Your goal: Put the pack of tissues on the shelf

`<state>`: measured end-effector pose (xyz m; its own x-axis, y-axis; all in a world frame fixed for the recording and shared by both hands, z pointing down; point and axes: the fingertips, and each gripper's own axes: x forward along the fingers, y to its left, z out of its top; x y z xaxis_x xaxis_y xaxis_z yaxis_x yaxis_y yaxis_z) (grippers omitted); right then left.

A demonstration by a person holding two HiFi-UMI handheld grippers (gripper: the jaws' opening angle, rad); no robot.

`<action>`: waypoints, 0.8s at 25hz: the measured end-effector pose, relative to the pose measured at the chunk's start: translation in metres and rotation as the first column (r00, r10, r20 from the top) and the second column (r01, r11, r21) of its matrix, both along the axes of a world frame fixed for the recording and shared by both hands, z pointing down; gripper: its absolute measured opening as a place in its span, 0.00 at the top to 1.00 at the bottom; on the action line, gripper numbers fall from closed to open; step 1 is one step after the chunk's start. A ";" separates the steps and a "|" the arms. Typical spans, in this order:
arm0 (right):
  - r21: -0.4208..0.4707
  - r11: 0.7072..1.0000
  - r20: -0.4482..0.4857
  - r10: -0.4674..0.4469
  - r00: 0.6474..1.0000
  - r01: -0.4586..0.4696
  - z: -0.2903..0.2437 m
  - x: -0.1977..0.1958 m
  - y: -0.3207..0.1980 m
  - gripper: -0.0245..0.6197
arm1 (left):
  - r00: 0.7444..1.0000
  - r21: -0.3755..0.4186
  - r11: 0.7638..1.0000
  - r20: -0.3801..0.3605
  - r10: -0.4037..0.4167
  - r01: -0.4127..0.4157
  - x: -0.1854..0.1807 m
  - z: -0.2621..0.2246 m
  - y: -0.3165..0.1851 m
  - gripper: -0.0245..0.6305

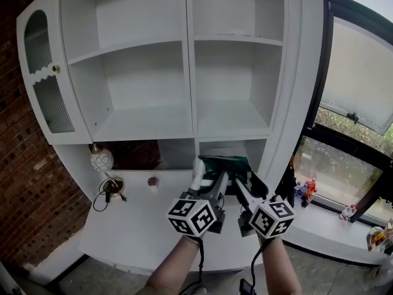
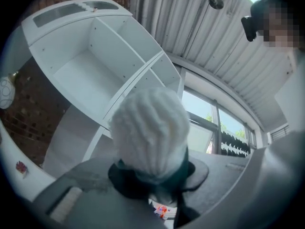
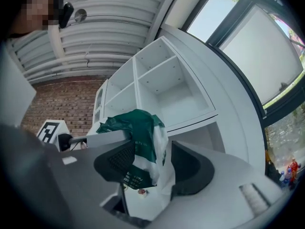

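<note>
So the biggest thing here is the tall white wooden shelf unit (image 1: 189,72) with open compartments, all bare, and a glass-panelled door (image 1: 46,72) swung open at its left. There's a red brick wall (image 1: 24,183) on the left side and a big dark-framed window (image 1: 359,85) on the right. Under the shelves runs a white countertop (image 1: 141,226). Both grippers are up over it, side by side, pointing at the unit. The left gripper (image 1: 209,178) is clamped down on the white crinkly end of the green and white plastic pack of tissues (image 1: 226,163); its own view is basically filled with that ribbed white end (image 2: 150,132) squeezed in the jaws. The right gripper (image 1: 244,182) has its jaws spread wide, and the green part of the pack (image 3: 140,137) hangs loose between them, resting against one pad but not pinched. So the pack isn't on a shelf: it's up in the air, just in front of the low right opening. Off to the left on the counter sits a round white ornament with a dark pattern (image 1: 101,160), and near it a small dark bit (image 1: 152,181) that's too tiny to make out.
</note>
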<state>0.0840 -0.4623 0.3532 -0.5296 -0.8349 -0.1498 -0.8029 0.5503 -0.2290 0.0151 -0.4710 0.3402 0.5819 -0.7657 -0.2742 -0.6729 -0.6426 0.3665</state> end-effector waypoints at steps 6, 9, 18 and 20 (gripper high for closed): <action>0.006 1.000 0.021 -0.018 1.000 0.018 0.000 0.000 0.001 0.68 | 0.994 -0.021 0.997 -0.083 0.068 -0.070 0.003 0.002 -0.002 0.80; 0.007 1.000 0.035 -0.023 0.999 0.023 -0.002 0.002 0.001 0.72 | 0.988 -0.029 0.994 -0.116 0.098 -0.102 0.005 0.003 -0.004 0.80; 0.035 0.998 0.044 -0.051 0.998 0.050 -0.005 0.010 0.003 0.89 | 0.984 -0.028 0.991 -0.130 0.124 -0.129 0.013 0.005 -0.009 0.80; 0.040 0.998 0.050 -0.060 0.997 0.058 -0.006 0.010 0.003 0.90 | 0.986 -0.021 0.992 -0.117 0.118 -0.122 0.013 0.005 -0.010 0.79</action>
